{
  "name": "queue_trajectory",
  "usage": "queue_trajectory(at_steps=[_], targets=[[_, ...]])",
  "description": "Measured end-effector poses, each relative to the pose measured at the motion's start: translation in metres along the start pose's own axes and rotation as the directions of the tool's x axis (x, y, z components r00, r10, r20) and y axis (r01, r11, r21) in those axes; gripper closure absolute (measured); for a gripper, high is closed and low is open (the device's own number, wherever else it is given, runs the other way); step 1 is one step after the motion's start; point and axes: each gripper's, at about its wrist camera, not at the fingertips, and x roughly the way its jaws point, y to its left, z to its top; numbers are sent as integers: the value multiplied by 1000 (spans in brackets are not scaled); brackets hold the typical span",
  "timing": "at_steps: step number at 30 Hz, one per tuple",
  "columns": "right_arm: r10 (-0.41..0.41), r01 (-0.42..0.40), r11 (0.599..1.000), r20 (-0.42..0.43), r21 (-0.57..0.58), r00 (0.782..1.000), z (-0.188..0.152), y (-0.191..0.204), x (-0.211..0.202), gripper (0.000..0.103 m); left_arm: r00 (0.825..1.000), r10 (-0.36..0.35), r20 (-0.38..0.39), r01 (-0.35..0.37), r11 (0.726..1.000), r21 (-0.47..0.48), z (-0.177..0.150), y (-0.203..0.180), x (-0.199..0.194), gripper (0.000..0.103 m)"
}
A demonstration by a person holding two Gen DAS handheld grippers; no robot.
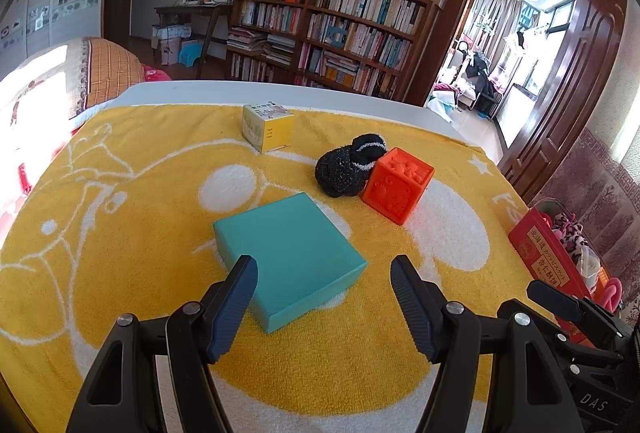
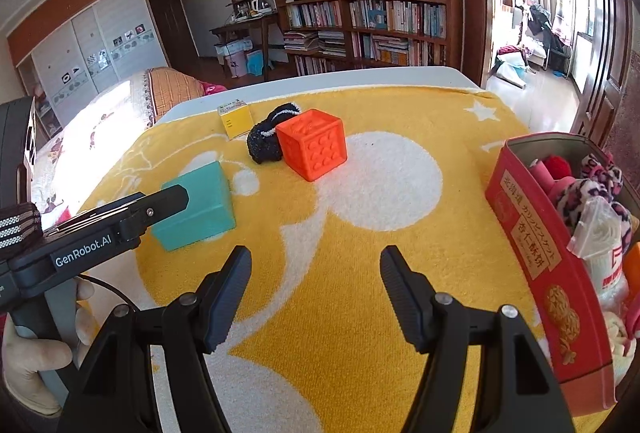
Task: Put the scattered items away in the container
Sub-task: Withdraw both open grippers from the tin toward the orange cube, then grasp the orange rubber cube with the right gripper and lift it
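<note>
Pick-up approach: four items remain on the yellow-and-white terry towel; both grippers are empty.

The left gripper, jaws wide, hovers by the flat teal cardboard box. At 12 o'clock stands the small yellow-and-white carton; at 1 o'clock the black knitted bundle touches the orange embossed rubber cube. The right gripper holds nothing. The red biscuit tin, part-filled, stands at 3 o'clock. Probable next move: straddle the box, close, carry to the tin.
</note>
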Motion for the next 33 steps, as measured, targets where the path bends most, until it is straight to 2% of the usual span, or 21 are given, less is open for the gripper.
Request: queue_trajectory(at_steps=[7,13,27,33], targets=[[44,-44,998,1,35,999,20,-8,10,32,1000,10,-12,-11,1000,-18,-2,7,6,32],[83,-82,995,-26,57,996,39,-14,37,32,1000,4,-28,-5,999,-39,-4,14,12,32],[94,-96,995,-79,-21,992,77,-8,108,32,998,-10,-57,5,996,-90,-3,29,22,32],[147,-144,989,-108,42,983,86,-21,133,32,997,-33,-74,25,994,-108,-2,32,27,32]])
